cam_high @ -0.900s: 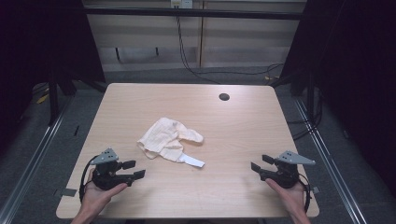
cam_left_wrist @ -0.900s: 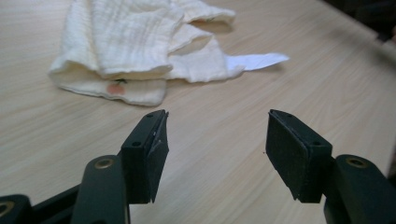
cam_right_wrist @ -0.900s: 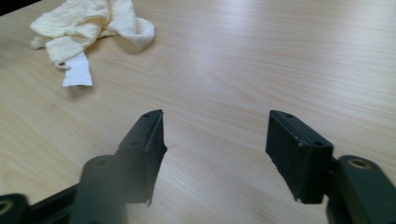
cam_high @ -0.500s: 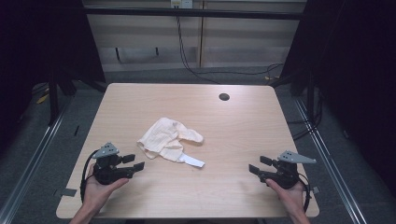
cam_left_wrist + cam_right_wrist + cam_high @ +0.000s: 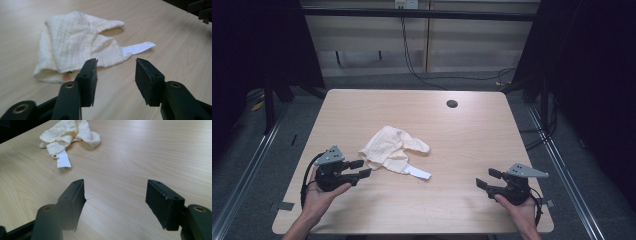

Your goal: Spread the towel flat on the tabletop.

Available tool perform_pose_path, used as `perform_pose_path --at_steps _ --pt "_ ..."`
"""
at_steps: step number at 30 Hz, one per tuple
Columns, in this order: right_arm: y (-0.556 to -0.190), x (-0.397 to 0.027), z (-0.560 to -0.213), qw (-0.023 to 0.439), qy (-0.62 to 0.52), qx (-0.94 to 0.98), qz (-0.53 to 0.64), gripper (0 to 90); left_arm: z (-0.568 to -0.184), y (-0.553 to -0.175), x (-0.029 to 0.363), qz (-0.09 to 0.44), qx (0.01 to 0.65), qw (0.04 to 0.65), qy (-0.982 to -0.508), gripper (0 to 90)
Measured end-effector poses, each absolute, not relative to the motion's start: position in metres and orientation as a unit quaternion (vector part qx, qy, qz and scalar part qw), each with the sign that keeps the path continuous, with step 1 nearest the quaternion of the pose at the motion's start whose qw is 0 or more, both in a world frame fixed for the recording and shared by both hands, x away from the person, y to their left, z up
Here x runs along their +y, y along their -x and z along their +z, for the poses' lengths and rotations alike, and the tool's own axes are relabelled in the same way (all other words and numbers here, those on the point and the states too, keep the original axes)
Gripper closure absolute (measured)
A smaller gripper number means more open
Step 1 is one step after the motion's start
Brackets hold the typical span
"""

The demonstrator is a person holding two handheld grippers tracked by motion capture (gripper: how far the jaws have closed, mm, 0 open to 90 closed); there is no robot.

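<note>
Left gripper (image 5: pixel 116 72): jaws apart with nothing between them, low over the bare wood and pointing at the near edge of a crumpled cream cloth (image 5: pixel 75 47), which lies just beyond the tips. In the high view this gripper (image 5: pixel 360 169) sits at the table's near left, held by the person's left hand (image 5: pixel 319 192), its jaw tips just beside the cloth (image 5: pixel 389 148) — whether they touch the fabric cannot be told. Right gripper (image 5: pixel 115 197): jaws also apart, wider than the left pair, and empty, over open tabletop; the cloth (image 5: pixel 67 132) lies well beyond them, toward the far left of that view. In the high view the right gripper (image 5: pixel 487 179) rests at the table's near right in the right hand (image 5: pixel 519 207), well apart from the cloth. The cloth lies bunched and partly folded a little left of the table's centre, with a white label (image 5: pixel 418 172) sticking out flat from its near side onto the wood. The table (image 5: pixel 472 140) is pale wood, with a small dark round hole (image 5: pixel 452 104) near its far edge — beyond it, grey floor and black cables (image 5: pixel 412 60).
</note>
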State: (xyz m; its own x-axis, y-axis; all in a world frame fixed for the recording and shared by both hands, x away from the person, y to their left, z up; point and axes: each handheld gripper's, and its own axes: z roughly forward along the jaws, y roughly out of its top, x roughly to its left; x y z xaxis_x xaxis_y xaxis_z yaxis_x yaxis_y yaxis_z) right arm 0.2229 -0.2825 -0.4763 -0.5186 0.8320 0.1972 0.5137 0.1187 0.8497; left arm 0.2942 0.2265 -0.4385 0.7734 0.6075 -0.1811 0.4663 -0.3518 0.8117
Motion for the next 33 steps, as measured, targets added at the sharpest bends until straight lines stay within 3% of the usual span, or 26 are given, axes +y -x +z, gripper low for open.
perform_pose_path --at_steps 16,25,29,33 --pt "-0.225 -0.278 -0.477 0.141 -0.452 0.741 0.476 31.4 -0.416 -0.350 0.217 0.092 0.321 0.493 -0.803 48.2" --pt "-0.226 -0.272 -0.476 0.131 -0.435 0.756 0.471 30.2 -0.420 -0.375 0.204 0.107 0.311 0.475 -0.816 53.3" --pt "-0.226 -0.272 -0.477 0.130 -0.432 0.761 0.467 30.0 -0.429 -0.386 0.209 0.085 0.319 0.492 -0.806 58.3" --pt "-0.228 -0.271 -0.475 0.130 -0.426 0.758 0.477 27.3 -0.443 -0.396 0.206 0.074 0.327 0.466 -0.819 61.2"
